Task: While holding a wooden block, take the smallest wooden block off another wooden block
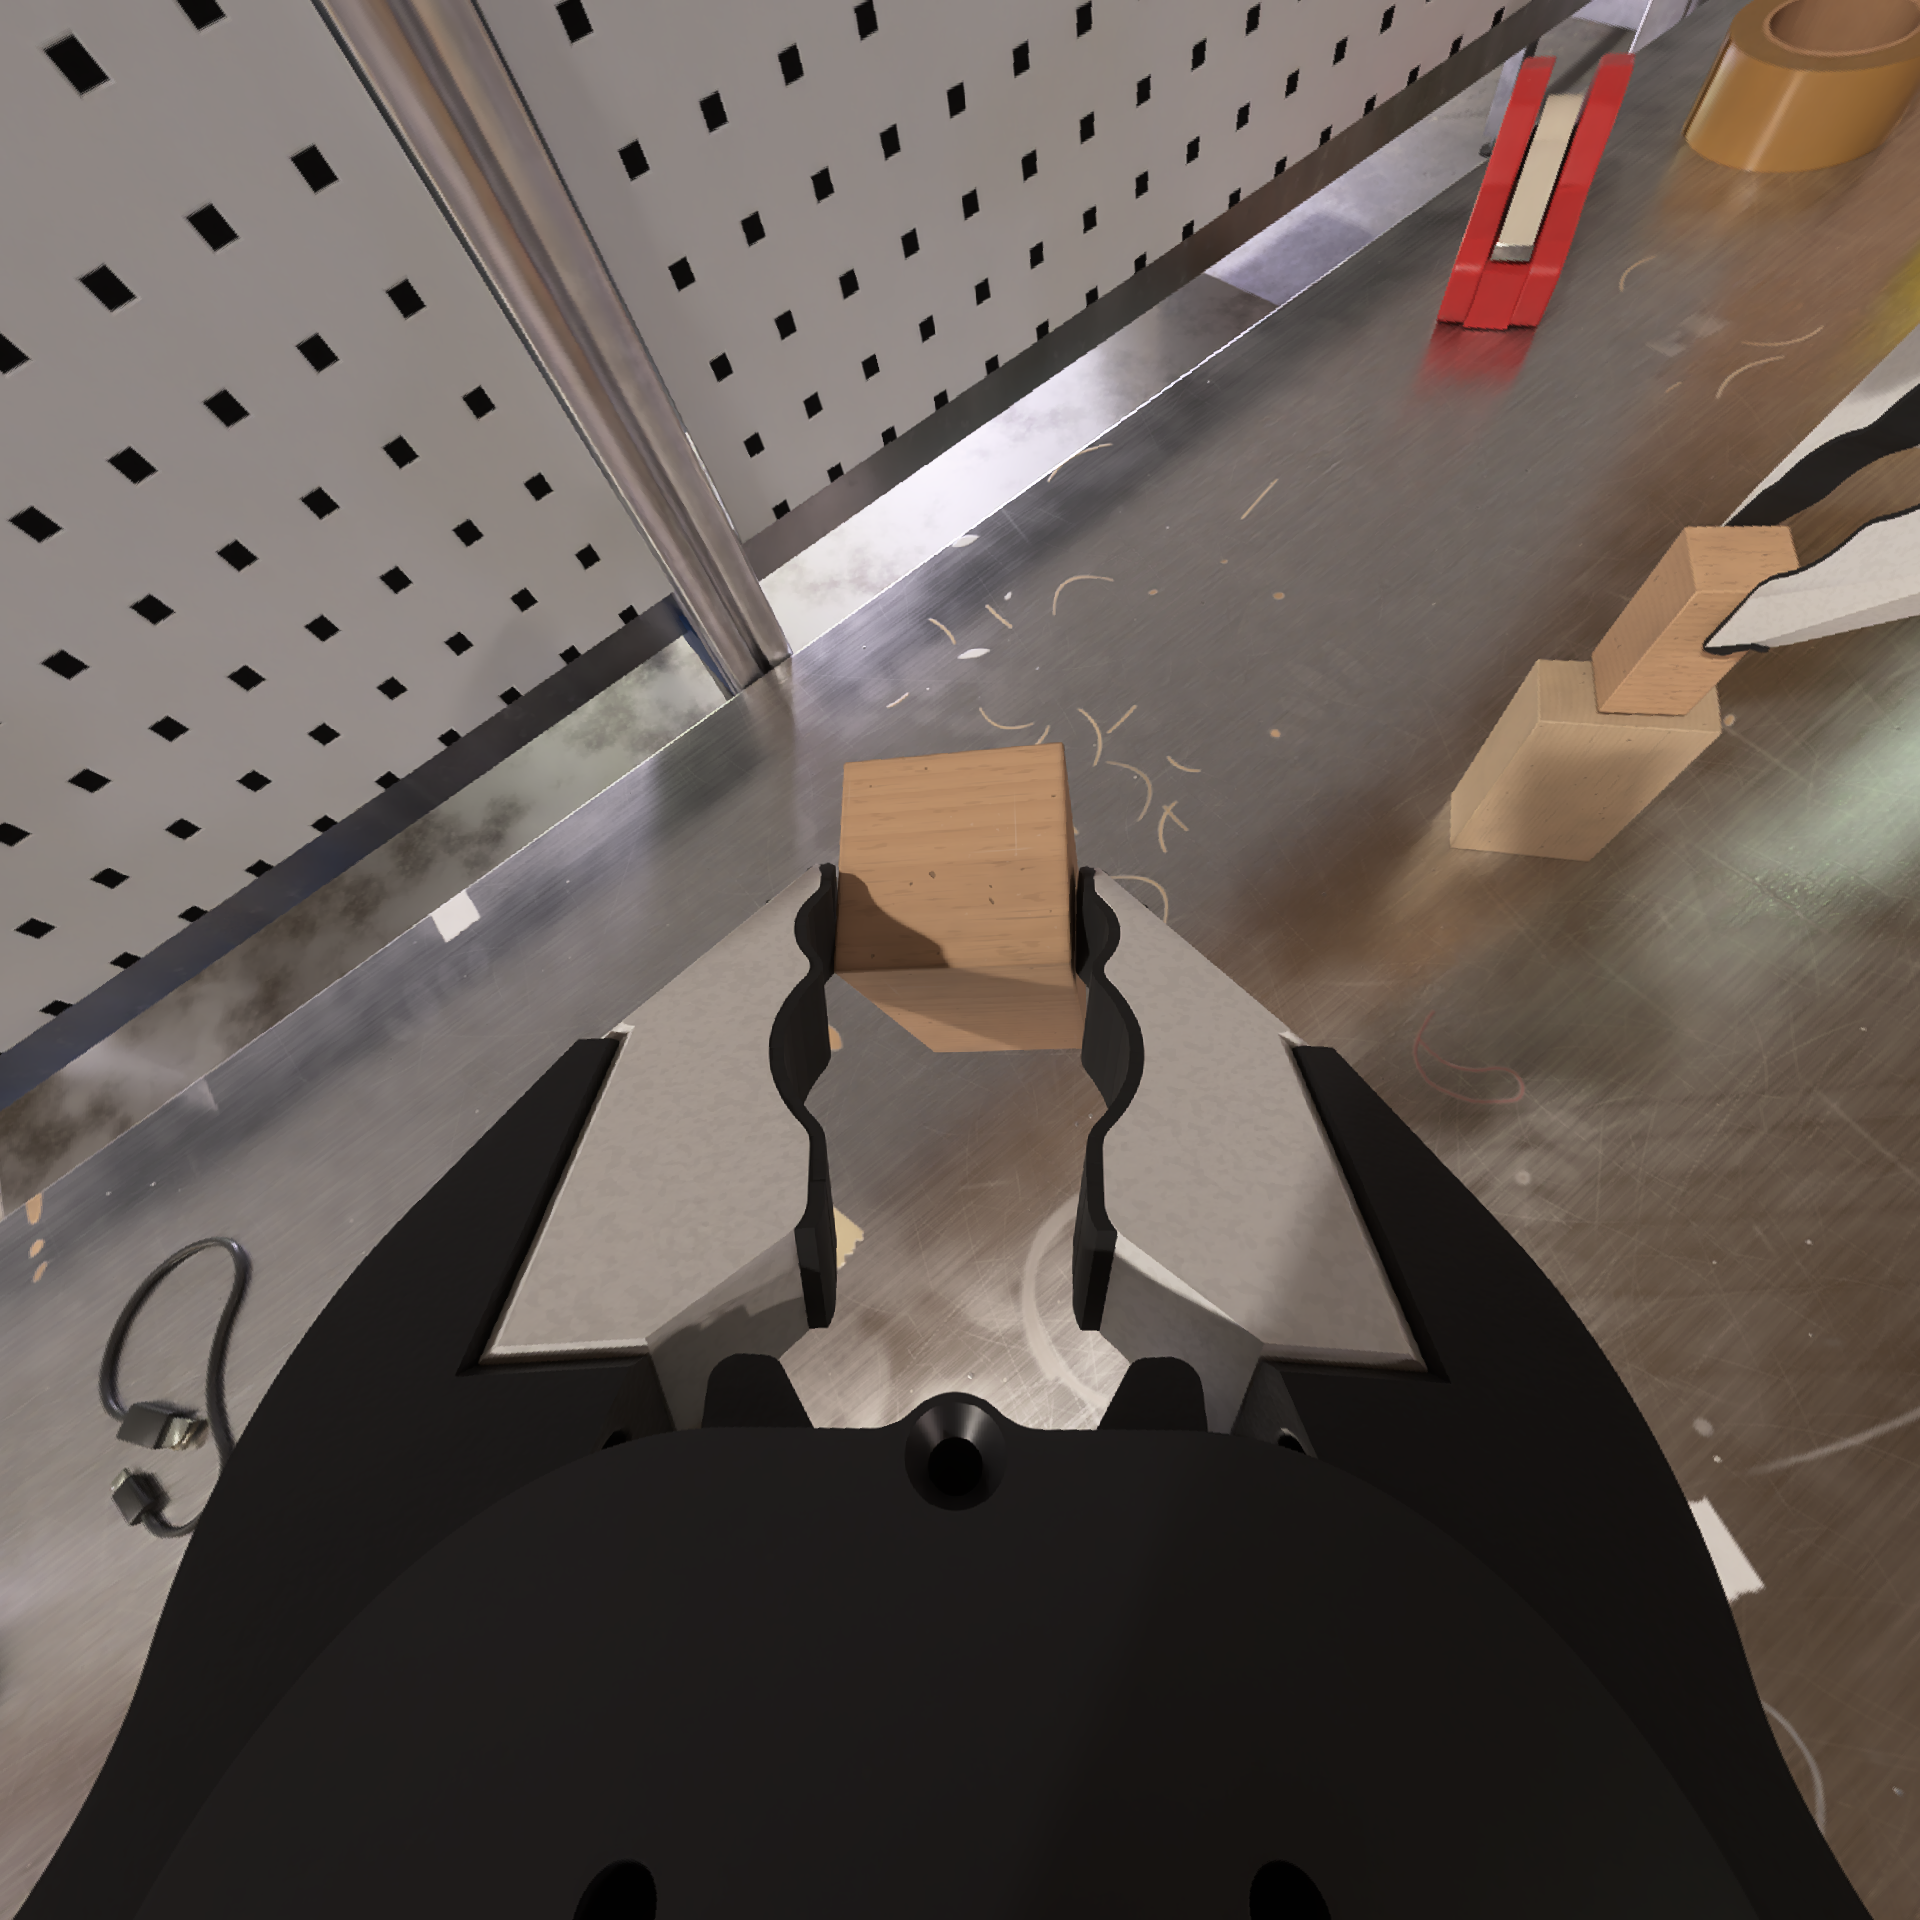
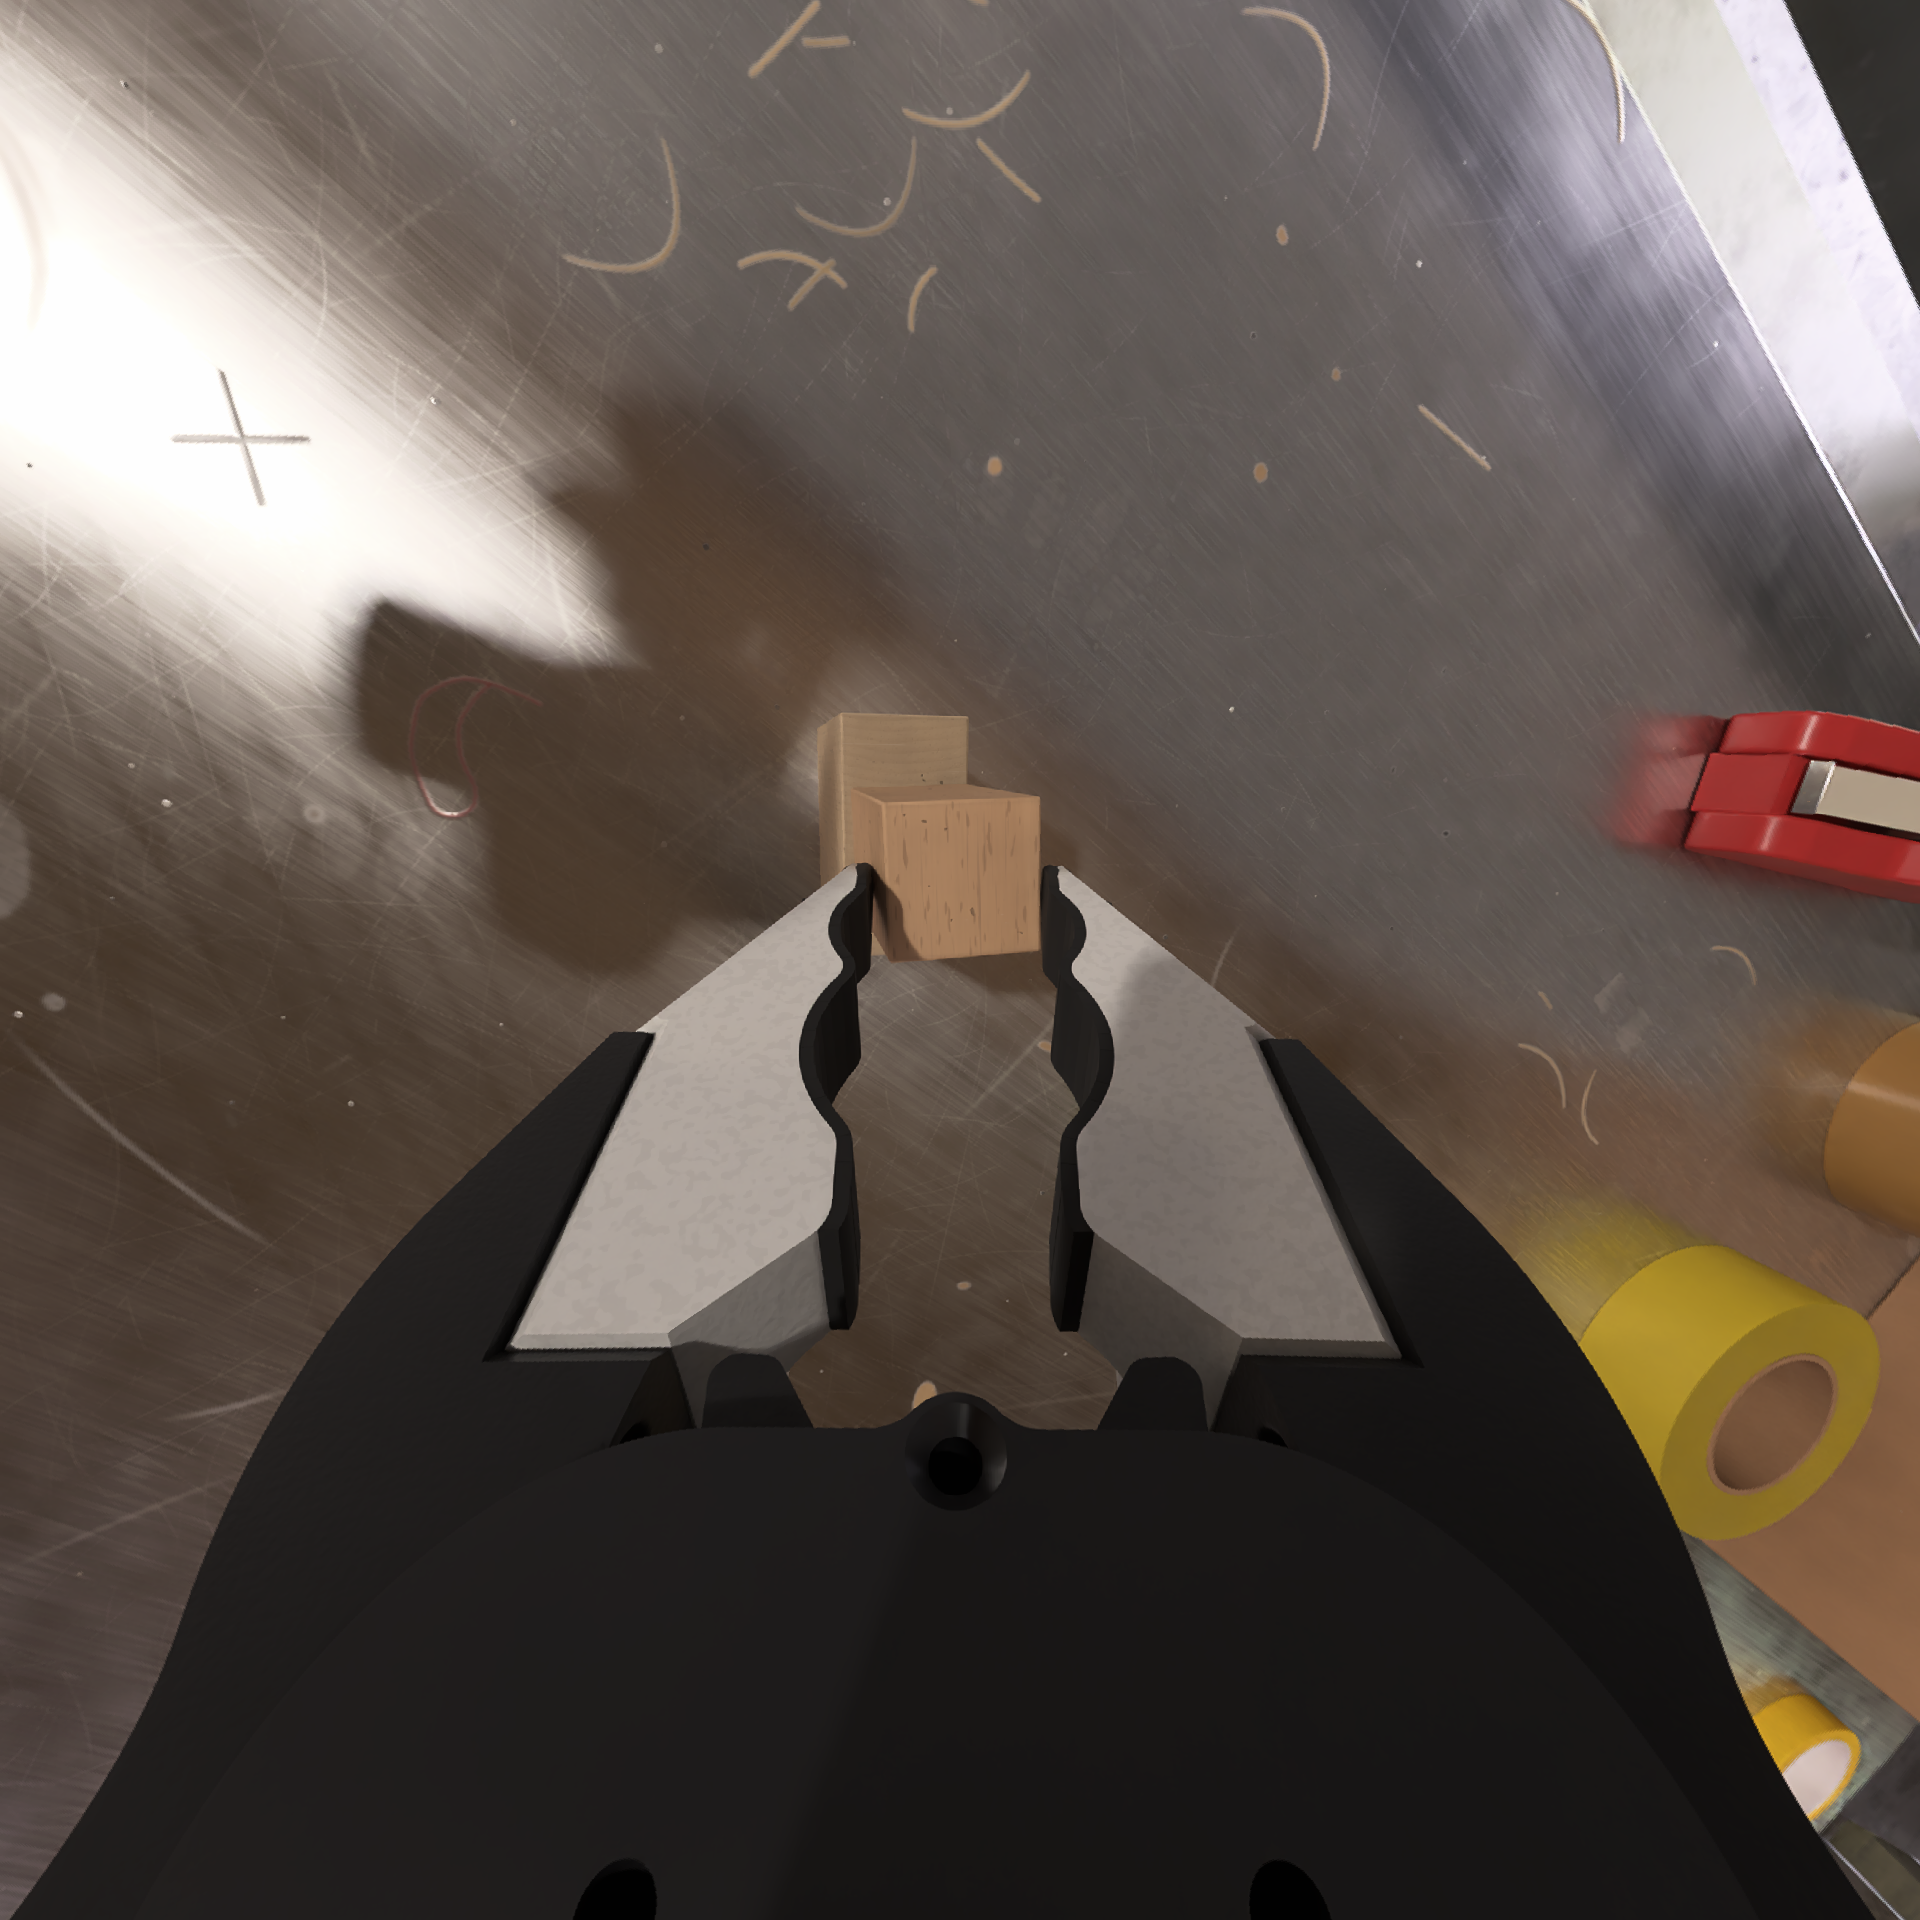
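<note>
Tan wooden blocks [image 1: 956, 883], red cutter [image 1: 1507, 197], yellow tape [image 2: 1725, 1392], scratched grey bench [image 2: 1247, 520].

wall: white pegboard [image 1: 312, 416] | post: steel [image 1: 582, 343] | bench: scratched metal [image 1: 1558, 1143]

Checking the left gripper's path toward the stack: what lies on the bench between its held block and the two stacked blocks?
In the left wrist view, only thin wood shavings lie between the held block and the stacked blocks; otherwise bare bench.

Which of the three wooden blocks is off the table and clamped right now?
The cube in the left gripper. The small upright block stands on the larger block, with the right gripper around it.
</note>
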`<state>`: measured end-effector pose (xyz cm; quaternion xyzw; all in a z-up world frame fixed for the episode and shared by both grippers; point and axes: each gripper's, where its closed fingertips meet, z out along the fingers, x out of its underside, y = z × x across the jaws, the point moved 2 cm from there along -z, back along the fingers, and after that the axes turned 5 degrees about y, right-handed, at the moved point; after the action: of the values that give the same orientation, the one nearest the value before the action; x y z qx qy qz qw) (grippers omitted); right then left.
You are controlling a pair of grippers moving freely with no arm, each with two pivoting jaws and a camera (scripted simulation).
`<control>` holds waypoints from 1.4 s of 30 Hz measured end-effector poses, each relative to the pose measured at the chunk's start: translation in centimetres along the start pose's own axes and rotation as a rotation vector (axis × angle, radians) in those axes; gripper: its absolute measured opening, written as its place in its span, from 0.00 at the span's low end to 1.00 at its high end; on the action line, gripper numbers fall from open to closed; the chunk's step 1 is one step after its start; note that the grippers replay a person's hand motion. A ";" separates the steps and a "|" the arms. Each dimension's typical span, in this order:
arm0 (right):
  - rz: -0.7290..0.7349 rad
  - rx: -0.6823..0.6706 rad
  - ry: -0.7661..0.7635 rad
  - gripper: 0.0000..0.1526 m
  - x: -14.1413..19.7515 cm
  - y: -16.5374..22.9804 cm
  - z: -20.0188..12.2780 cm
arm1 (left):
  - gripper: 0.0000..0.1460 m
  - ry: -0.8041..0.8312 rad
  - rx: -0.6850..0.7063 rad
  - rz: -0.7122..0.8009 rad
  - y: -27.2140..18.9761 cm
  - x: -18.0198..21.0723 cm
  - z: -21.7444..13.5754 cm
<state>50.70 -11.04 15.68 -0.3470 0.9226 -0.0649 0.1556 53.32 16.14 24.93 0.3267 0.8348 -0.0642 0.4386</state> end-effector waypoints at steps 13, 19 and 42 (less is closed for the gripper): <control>0.002 0.002 -0.008 0.21 0.1 0.0 -0.2 | 0.32 -0.011 -0.003 -0.001 0.0 -0.1 -0.3; -0.002 -0.001 0.000 0.21 0.0 0.0 0.0 | 0.32 -0.004 0.000 -0.001 0.0 0.0 -0.1; -0.033 0.009 0.014 0.21 -0.6 0.9 0.3 | 0.32 -0.069 0.008 -0.016 0.0 -0.8 -1.1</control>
<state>50.64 -10.00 15.35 -0.3610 0.9175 -0.0742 0.1496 52.87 16.13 26.19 0.3194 0.8214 -0.0822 0.4653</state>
